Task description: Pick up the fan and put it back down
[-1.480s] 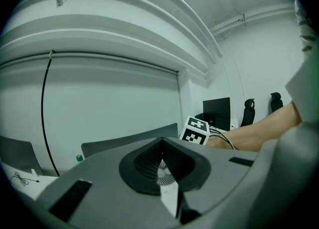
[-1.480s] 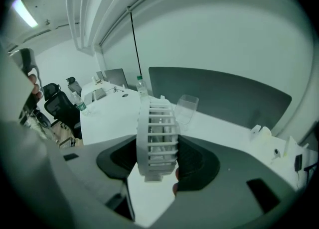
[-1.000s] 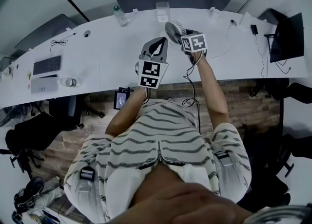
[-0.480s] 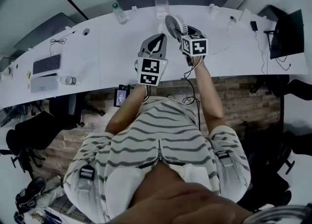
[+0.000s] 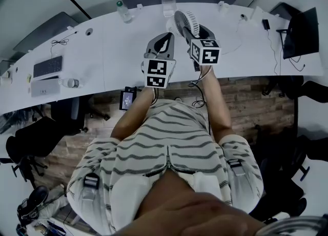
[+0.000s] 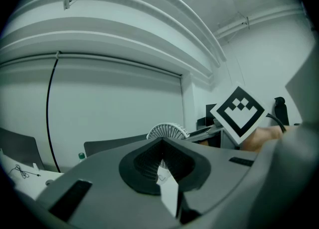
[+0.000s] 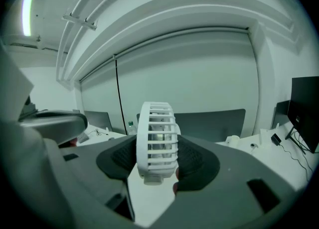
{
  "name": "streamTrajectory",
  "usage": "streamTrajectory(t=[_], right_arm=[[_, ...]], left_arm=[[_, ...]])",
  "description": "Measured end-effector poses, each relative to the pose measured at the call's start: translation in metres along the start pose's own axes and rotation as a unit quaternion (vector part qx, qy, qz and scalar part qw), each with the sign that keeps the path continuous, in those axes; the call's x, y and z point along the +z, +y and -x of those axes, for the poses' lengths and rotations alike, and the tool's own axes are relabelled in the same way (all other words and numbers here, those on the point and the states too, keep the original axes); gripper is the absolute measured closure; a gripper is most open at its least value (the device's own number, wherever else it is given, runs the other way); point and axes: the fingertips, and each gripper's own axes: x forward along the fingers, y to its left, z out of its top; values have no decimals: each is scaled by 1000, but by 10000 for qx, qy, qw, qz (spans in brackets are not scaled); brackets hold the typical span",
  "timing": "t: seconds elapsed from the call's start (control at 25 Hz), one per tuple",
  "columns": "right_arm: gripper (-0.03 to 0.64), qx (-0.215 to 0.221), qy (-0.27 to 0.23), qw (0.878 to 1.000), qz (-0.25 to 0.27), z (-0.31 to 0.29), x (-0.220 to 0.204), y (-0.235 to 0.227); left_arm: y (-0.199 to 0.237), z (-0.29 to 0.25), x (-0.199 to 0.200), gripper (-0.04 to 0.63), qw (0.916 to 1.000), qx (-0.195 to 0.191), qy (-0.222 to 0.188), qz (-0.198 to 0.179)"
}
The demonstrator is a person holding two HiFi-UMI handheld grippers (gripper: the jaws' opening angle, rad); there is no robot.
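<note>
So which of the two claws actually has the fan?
The right claw: its jaws are shut on the round cage of the white fan. The left claw is closed with nothing between its jaws.

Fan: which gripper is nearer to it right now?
Right. The right gripper is shut on the fan, gripping its white cage; the left gripper, shut and empty, is off to the fan's left, not touching it.

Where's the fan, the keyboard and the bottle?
fan (image 7: pixel 158 138): right gripper view, on its white grille.
keyboard (image 5: pixel 48 67): head view, middle of the keys.
bottle (image 5: pixel 123 13): head view, on its body.
</note>
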Motion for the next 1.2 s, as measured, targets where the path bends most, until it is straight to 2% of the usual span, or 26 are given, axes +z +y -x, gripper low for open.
streamTrajectory(t=[0.48, 0.8, 1.2], right_arm=[[394, -278, -601, 9978, -46, 36, 24, 18], [394, -509, -810, 9954, 39, 53, 29, 18], [394, -568, -930, 9940, 61, 63, 33, 21]], left_arm=[[3, 4, 2, 588, 9997, 94, -101, 192], [-4, 3, 4, 588, 9997, 32, -141, 201], [-4, 3, 4, 588, 9994, 26, -173, 286]])
